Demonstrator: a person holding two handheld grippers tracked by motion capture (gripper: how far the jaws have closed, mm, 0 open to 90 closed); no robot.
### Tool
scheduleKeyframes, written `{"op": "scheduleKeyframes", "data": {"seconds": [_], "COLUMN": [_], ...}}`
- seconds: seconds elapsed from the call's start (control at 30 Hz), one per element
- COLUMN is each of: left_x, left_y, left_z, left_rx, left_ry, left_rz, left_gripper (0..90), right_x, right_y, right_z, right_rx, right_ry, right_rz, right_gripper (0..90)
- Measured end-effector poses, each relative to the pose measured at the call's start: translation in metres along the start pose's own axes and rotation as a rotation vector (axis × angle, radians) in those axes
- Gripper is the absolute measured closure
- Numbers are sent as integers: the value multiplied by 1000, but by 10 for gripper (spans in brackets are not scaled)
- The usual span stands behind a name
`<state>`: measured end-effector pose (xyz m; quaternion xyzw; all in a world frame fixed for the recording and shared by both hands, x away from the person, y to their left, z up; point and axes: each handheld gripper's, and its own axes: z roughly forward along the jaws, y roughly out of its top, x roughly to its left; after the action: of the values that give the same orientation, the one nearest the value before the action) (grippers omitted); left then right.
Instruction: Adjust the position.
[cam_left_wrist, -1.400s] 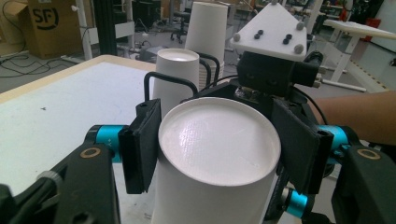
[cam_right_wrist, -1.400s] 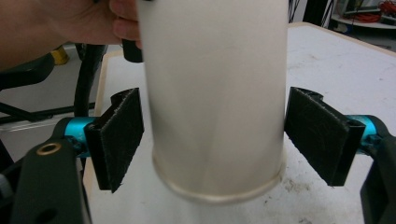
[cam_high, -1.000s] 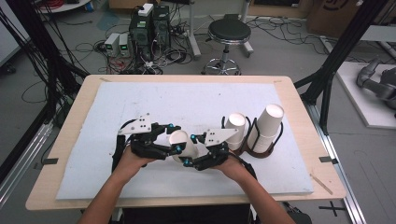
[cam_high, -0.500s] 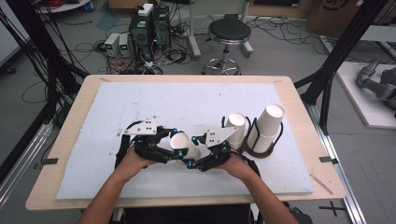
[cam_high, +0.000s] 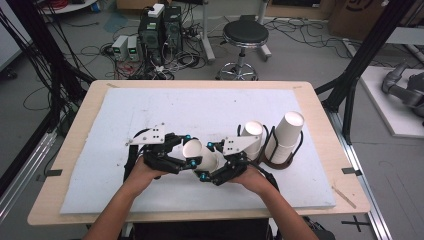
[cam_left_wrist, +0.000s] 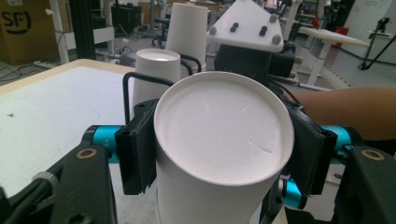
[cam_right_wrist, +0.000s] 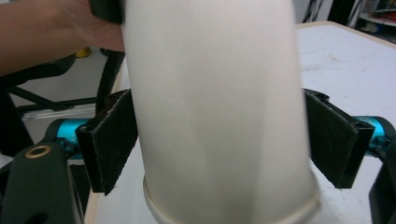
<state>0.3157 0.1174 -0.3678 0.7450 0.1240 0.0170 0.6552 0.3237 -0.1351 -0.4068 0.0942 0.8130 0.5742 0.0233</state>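
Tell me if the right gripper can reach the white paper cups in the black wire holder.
Probably yes: the right gripper, jaws just opened, straddles the white paper cup the left gripper grips; the black wire holder's cups stand beside it, nothing between.

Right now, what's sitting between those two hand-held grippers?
A white paper cup, lying sideways between the left gripper and the right gripper, as the high view shows.

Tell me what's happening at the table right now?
A person holds one white paper cup between two grippers. The left gripper is shut on its closed end; the right gripper has just been opening, its pads beside the cup wall. Two more cups sit in a black wire holder at the right.
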Motion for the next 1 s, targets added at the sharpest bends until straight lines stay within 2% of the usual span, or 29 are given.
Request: {"op": "scheduleKeyframes", "data": {"seconds": [0.03, 0.07, 0.1, 0.13, 0.17, 0.27, 0.3, 0.33, 0.4, 0.47, 0.5, 0.6, 0.7, 0.77, 0.8, 0.87, 0.9, 0.97, 1.0], "left_x": [0, 0, 0, 0, 0, 0, 0, -1, 0, 0, 0, -4, -4, -3, -1, -1, 0, 0, 1], "left_y": [0, 0, 0, 0, -1, -1, -1, -1, -1, -1, -1, 0, -1, -2, -2, 0, 0, 1, 2], "left_z": [0, 1, 1, 1, 1, 2, 2, 1, 0, 0, 0, 6, 9, 8, 6, 3, 2, 0, -2], "left_rx": [0, 4, 4, 4, 5, 10, 23, 30, 37, 38, 42, 66, 88, 100, 81, 65, 56, 39, 15], "left_ry": [0, -6, -6, -5, -8, -5, 15, 37, 48, 47, 46, 27, 27, 21, 7, 17, 14, 13, 12], "left_rz": [0, 2, 2, 2, -3, -6, 5, 4, -1, 0, 3, 17, 26, 34, 11, 21, 21, 12, 7], "left_gripper": [343, 343, 346, 346, 346, 342, 332, 301, 232, 216, 213, 209, 226, 338, 342, 344, 346, 349, 350], "right_x": [0, 0, 0, 0, 0, -1, -1, -1, -3, -2, -3, -3, -2, -2, -1, 0, 0, -1, -1], "right_y": [0, -1, -1, -1, 0, 0, 0, 0, 0, 1, 1, 0, -1, -1, 0, 1, 2, 3, 4], "right_z": [0, 0, 0, -2, -3, -4, -5, -6, -8, -9, -10, -9, -8, -8, -9, -10, -11, -14, -16], "right_rx": [-2, -3, -3, 3, 6, 17, 24, 27, 31, 47, 60, 91, 104, 101, 96, 49, 17, -19, -23], "right_ry": [0, -4, -4, 11, 9, 9, 3, -3, -10, -11, -30, -41, -29, -23, -14, -16, -18, -19, -18], "right_rz": [-6, -12, -12, -24, -31, -42, -51, -51, -62, -59, -86, -96, -105, -104, -102, -83, -58, -36, -30], "right_gripper": [171, 223, 223, 278, 289, 298, 300, 300, 308, 312, 317, 318, 323, 322, 294, 205, 157, 159, 158]}}
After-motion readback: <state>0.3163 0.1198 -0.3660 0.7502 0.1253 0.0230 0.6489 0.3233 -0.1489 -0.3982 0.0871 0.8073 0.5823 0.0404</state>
